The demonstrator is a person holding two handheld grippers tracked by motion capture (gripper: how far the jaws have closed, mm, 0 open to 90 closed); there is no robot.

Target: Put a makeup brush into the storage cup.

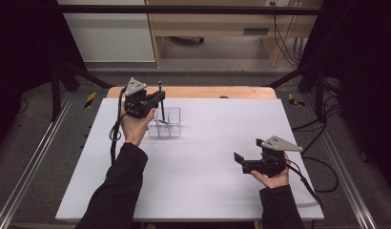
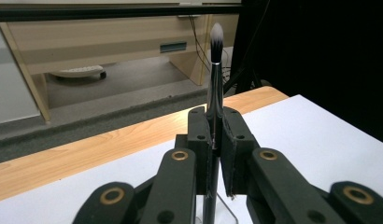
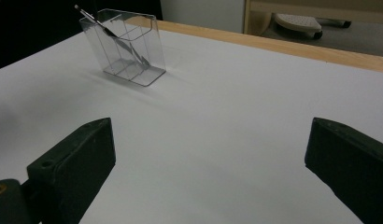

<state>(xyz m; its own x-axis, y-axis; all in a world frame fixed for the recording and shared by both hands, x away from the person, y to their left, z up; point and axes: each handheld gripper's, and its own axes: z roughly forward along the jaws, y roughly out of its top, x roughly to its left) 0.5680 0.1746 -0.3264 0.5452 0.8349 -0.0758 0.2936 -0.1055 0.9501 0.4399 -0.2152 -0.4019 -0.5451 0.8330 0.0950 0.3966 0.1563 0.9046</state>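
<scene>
Your left tool (image 1: 155, 100) has its jaws clamped tight on a slim makeup brush (image 2: 215, 88), which stands upright between them with its pale bristle tip pointing up. In the high view this tool sits at the far left of the worktop (image 1: 208, 157), directly over a clear plastic organiser (image 1: 166, 122), and the lower end of the brush reaches down into it. From the right gripper view the brush leans at a tilt inside the organiser's back compartment, its handle end poking above the rim.

Your right tool (image 1: 242, 161) is spread wide with nothing between its jaws. It hovers low near the right front of the worktop, well apart from the organiser.

You have plenty of free surface: the whole middle and front of the white sheet is bare, and the stretch between your two tools is open. The organiser stands near the sheet's far edge, just short of the strip of bare wood (image 1: 198, 91) along the back. Your right hand (image 1: 272, 177) is near the right edge of the sheet.

Beyond the worktop, a dark frame bar (image 1: 184, 9) crosses overhead, a light wooden desk (image 1: 208, 24) stands on a grey floor, and cables (image 1: 327, 124) trail at the right side. Black curtains close in both sides.
</scene>
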